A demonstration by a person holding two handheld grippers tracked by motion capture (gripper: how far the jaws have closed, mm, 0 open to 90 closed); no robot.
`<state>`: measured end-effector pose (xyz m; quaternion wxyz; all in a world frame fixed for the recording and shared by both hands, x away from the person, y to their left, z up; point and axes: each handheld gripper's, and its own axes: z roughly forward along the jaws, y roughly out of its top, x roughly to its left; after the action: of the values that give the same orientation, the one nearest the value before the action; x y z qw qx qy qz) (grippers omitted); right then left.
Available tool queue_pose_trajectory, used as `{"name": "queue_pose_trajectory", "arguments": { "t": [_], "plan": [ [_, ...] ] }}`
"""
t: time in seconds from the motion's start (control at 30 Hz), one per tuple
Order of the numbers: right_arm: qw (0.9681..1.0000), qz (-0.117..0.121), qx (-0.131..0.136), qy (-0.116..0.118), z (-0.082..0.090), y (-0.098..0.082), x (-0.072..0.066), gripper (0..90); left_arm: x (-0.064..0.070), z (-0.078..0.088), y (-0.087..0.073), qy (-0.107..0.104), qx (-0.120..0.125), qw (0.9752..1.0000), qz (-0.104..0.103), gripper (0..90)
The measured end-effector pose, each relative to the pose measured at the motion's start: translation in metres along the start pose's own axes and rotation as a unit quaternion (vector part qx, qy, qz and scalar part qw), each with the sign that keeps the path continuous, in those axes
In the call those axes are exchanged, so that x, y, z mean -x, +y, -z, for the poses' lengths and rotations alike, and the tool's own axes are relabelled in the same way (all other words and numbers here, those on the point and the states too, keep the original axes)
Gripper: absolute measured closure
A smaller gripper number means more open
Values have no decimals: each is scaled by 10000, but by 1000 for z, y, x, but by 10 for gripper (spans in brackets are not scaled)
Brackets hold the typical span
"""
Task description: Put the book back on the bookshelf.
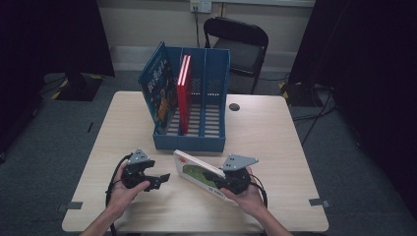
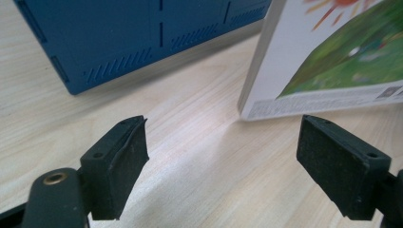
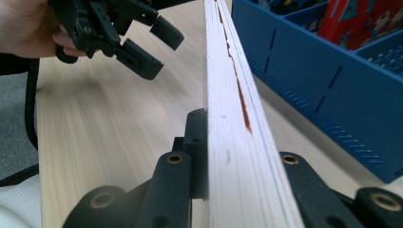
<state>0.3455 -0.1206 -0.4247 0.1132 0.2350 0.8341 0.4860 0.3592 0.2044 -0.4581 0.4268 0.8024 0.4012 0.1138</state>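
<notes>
Nearest the camera in the right gripper view, the right gripper (image 3: 209, 185) pinches the page edge of a thin white picture book with a green landscape cover (image 1: 199, 174), its black jaws pressed on either side of the pages. In the high view the book stands tilted on the pale wooden table (image 1: 275, 142), just in front of the blue plastic three-slot file rack (image 1: 189, 140), with one corner toward the rack. The left gripper (image 1: 158, 181) sits just beside the book's free end, jaws spread wide and nothing between them.

The work in hand looks like filing this book into the rack. A blue-covered book (image 1: 157, 88) leans in the left slot and a red book (image 1: 184, 91) stands in the middle one; the right slot looks free. To do it well, keep the right grip firm and near the lower edge so the book does not swing, lift it upright, and clear the rack's low front wall before lowering. The open left gripper can steady the far end if the book twists. Aim squarely between the dividers to avoid knocking the red book.
</notes>
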Motion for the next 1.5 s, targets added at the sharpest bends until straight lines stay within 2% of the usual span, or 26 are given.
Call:
{"name": "queue_pose_trajectory", "arguments": {
  "t": [0.07, 0.27, 0.47, 0.7, 0.83, 1.17, 1.4, 1.5],
  "plan": [
    [10000, -12, 38, -18, 4, 1, 1, 764, -1, 0, -1, -53, -20, 10000, -13, 170],
    [9997, -86, 168, -132, 12, 4, 3, 764, 0, -1, -1, -31, -86, 9999, -94, 161],
    [9996, -100, 258, -109, 17, 9, 3, 764, 2, -1, -2, 10, -173, 9996, -214, 161],
    [9990, -89, 403, -142, 25, 17, 3, 764, 1, -2, -2, 13, -199, 9996, -176, 162],
    [9988, -106, 445, -185, 30, 20, 4, 764, 2, -2, -3, 28, -150, 9996, -254, 162],
    [9979, -120, 568, -283, 38, 28, 6, 764, 1, -3, -3, 78, -184, 9995, -264, 162],
    [9966, -185, 586, -542, 43, 33, 10, 764, 2, -3, -5, 83, -152, 9995, -262, 161],
    [9962, -219, 613, -585, 45, 34, 12, 764, 2, -3, -5, 108, -165, 9994, -275, 161]
  ]
}}
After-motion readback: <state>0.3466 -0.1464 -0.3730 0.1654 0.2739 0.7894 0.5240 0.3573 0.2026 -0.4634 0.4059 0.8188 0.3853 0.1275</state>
